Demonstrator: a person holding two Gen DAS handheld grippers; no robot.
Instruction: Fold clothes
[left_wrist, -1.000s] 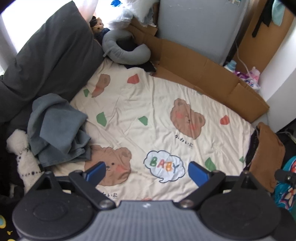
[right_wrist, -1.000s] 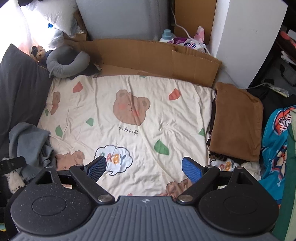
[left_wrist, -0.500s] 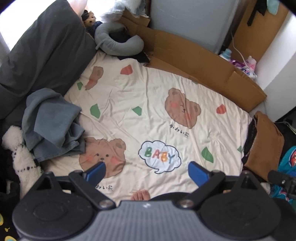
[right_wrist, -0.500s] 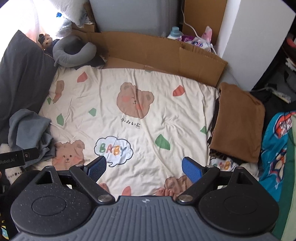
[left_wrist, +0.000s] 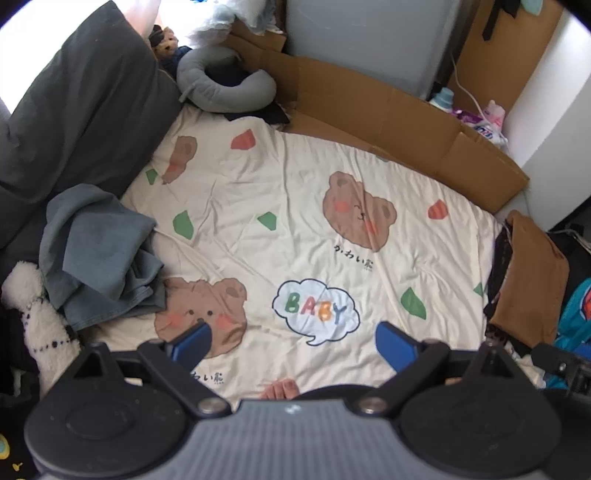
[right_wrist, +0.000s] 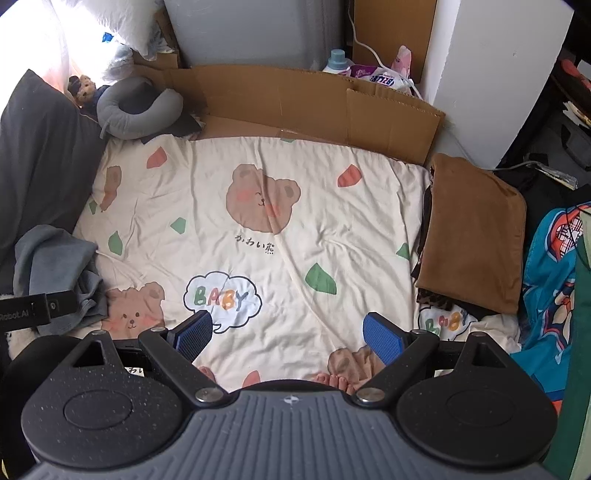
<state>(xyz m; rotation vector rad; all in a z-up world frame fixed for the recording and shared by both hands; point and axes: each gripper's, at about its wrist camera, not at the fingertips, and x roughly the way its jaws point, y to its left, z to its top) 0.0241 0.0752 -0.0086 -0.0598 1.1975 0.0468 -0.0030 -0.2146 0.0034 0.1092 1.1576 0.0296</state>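
Observation:
A crumpled grey-blue garment (left_wrist: 99, 254) (right_wrist: 55, 266) lies at the left edge of a cream bear-print bedsheet (left_wrist: 295, 206) (right_wrist: 258, 177). On the right edge rests a folded brown garment (left_wrist: 532, 280) (right_wrist: 472, 232) on top of darker folded clothes. My left gripper (left_wrist: 293, 341) hangs open high above the sheet's near part, holding nothing. My right gripper (right_wrist: 288, 332) is open too, empty, over the sheet's near middle. The left gripper's body (right_wrist: 37, 312) shows at the left of the right wrist view.
A dark grey pillow (left_wrist: 74, 103) lines the left side and a grey neck pillow (left_wrist: 225, 88) lies at the far corner. Flattened cardboard (right_wrist: 314, 107) runs along the back. A white plush (left_wrist: 33, 314) sits near left. A person's toes (right_wrist: 340, 380) touch the near edge.
Both grippers have pulled back and risen, so more of the sheet's near edge and the person's toes have come into view. Both stay open and empty.

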